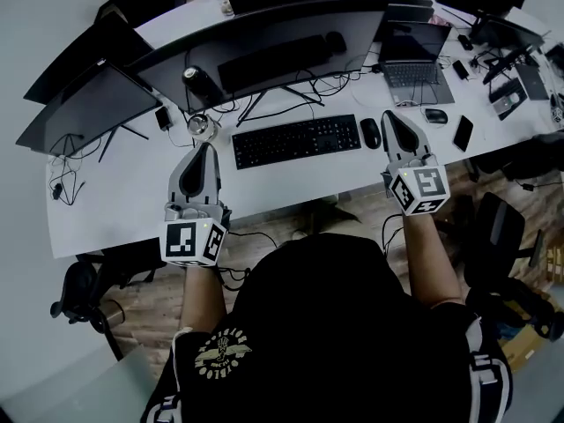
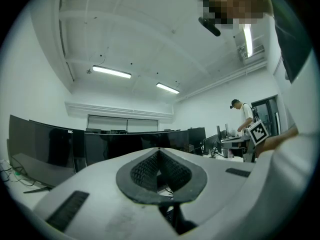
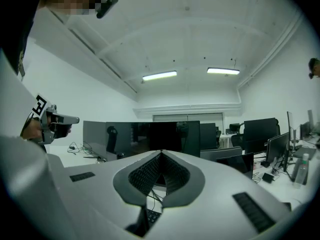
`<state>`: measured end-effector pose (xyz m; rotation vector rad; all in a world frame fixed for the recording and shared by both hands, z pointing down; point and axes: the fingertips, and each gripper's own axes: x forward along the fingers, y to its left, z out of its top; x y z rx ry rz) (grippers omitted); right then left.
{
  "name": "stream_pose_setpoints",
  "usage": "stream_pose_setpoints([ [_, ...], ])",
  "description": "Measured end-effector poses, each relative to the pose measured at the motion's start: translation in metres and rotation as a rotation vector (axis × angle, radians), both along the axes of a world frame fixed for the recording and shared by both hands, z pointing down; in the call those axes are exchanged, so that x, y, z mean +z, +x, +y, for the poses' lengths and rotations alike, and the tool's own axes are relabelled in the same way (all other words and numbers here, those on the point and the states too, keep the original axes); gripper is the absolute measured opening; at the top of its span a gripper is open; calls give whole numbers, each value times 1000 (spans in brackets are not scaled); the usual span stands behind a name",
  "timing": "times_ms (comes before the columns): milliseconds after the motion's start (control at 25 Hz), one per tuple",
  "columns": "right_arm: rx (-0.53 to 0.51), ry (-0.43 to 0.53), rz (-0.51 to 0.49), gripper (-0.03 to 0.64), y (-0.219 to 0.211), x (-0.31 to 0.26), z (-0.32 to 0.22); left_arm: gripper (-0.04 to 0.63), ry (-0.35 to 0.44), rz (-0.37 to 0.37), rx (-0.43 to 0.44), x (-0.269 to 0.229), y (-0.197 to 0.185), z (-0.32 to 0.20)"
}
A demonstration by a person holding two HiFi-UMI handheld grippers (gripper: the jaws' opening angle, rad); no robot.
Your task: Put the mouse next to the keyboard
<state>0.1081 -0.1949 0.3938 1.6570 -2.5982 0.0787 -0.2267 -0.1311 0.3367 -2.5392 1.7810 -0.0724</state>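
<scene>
Left tongs (image 1: pixel 206 151) are clenched with nothing between them, over the white worktop (image 1: pixel 123 201) left of the keyboard (image 1: pixel 296 141). The black mouse (image 1: pixel 371 133) lies just beside the keyboard's right end. Right tongs (image 1: pixel 389 117) are likewise clenched and empty, their tips just right of the mouse

I see an office: a long white desk (image 1: pixel 132 203) with curved monitors (image 1: pixel 264 35), a keyboard (image 1: pixel 296 141) mid-frame, a laptop (image 1: pixel 416 55) upper right, and swivel chairs (image 1: pixel 82 300) below.
</scene>
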Motion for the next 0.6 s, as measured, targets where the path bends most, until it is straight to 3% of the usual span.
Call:
stream_pose_setpoints([
  [600, 9, -26, 14, 2, 8, 2, 11, 2, -7, 16, -4, 10, 2, 1],
])
